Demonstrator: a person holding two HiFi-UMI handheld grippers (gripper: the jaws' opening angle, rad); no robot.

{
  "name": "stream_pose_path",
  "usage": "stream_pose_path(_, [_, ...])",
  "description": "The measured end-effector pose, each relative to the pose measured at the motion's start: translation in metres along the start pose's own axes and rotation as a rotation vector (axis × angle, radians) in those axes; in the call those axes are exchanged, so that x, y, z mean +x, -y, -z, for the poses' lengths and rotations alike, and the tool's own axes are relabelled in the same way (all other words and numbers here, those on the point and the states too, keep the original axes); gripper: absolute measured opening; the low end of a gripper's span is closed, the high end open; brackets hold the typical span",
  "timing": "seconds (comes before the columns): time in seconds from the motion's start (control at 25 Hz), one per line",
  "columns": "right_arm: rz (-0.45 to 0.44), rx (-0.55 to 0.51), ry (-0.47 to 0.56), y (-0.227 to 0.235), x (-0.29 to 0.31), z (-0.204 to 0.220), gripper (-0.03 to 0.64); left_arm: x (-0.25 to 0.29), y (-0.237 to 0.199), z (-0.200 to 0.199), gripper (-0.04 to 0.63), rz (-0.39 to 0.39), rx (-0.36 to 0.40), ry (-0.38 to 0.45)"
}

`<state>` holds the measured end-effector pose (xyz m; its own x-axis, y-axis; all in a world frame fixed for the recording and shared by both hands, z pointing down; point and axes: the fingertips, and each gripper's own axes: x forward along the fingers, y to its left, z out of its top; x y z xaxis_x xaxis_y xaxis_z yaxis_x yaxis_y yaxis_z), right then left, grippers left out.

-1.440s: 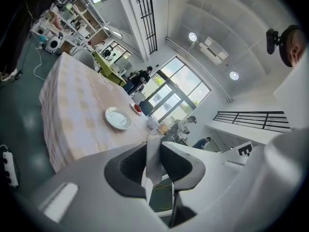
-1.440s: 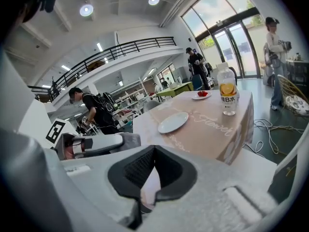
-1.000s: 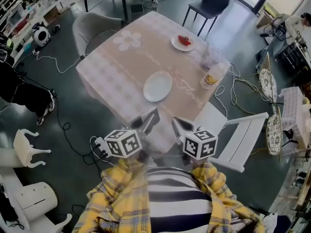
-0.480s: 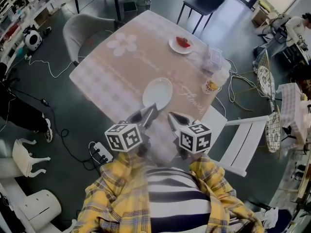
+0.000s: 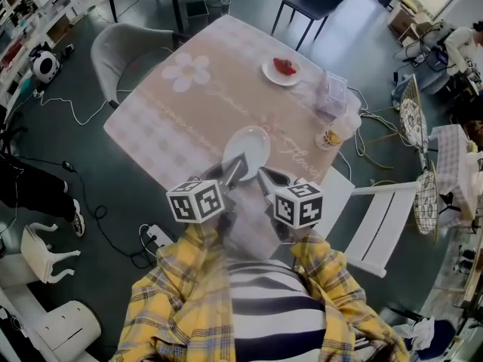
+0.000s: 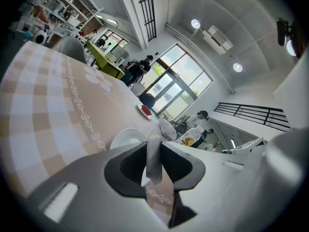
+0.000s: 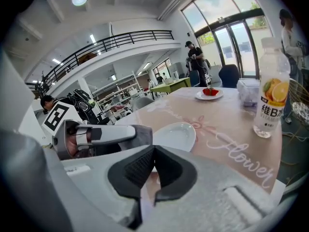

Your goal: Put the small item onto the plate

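Closer to the round glossy white plate (image 5: 251, 141) now, left tool (image 5: 241, 161) stands narrowly parted, right tool (image 5: 262, 173) closed.

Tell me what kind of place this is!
Probably a big workshop or lab hall, not a home: cluttered shelves, a power strip on the floor, and a railed balcony overhead.

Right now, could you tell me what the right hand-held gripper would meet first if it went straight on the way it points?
Most likely the empty white plate just ahead of the right hand-held gripper, though it might touch the tablecloth first.
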<state>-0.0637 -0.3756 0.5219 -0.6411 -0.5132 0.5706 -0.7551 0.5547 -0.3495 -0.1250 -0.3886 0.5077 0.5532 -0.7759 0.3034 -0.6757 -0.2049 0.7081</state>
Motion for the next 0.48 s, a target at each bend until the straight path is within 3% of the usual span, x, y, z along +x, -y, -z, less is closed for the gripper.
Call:
stream_pose_path(0.2, [0.016, 0.015, 0.006, 0.009, 0.003, -0.003, -0.002, 0.016, -0.001, -0.005, 0.089, 0.0, 0.031, -0.054])
stream_pose_path(0.48, [0.045, 0.006, -0.012, 0.021, 0.023, -0.011, -0.002, 0.03, -0.014, -0.007, 0.089, -0.041, 0.001, -0.073])
